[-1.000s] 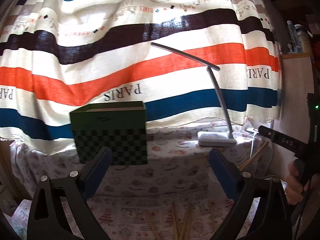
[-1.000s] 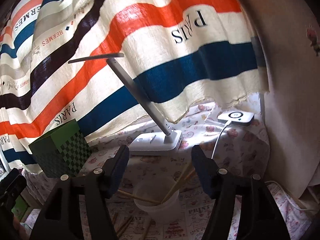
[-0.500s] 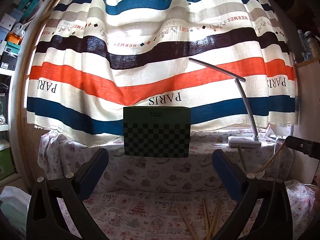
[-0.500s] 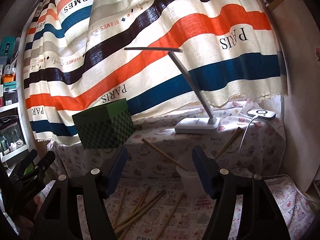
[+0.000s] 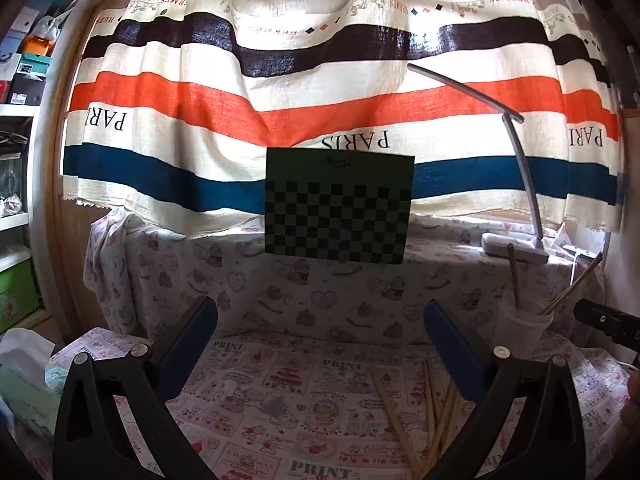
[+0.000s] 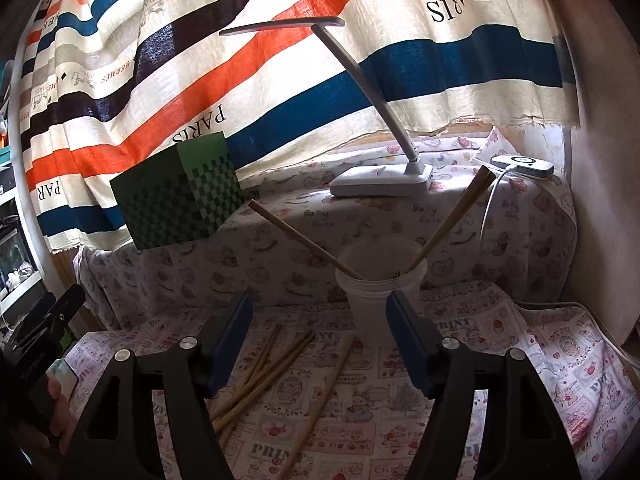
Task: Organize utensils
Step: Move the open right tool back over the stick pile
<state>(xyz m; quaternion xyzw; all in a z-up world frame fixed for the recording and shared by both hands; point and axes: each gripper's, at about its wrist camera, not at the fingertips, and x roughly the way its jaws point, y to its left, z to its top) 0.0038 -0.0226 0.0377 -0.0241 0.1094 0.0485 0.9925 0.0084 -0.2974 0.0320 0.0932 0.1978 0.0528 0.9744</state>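
Between the right gripper (image 6: 319, 338) fingers: nothing held, jaws spread wide. Just ahead, translucent plastic cup (image 6: 380, 296) with chopsticks in cup (image 6: 452, 216) leaning out both ways. Below the left fingertip, loose chopsticks (image 6: 260, 372) flat on the printed tablecloth (image 6: 540, 360). Left gripper (image 5: 320, 342) likewise spread, empty; same loose sticks beside its right finger. Beyond: green checkered box (image 5: 339, 208), desk lamp (image 6: 380, 178).

Both grippers look the same: left gripper (image 5: 320, 332) and right gripper (image 6: 320, 328) have chunky black frames with triangular cutouts and silver screws. The finger pads (image 5: 192, 344) are dark blue. Bare skin of a hand (image 6: 60, 412) shows at lower left of the right view.
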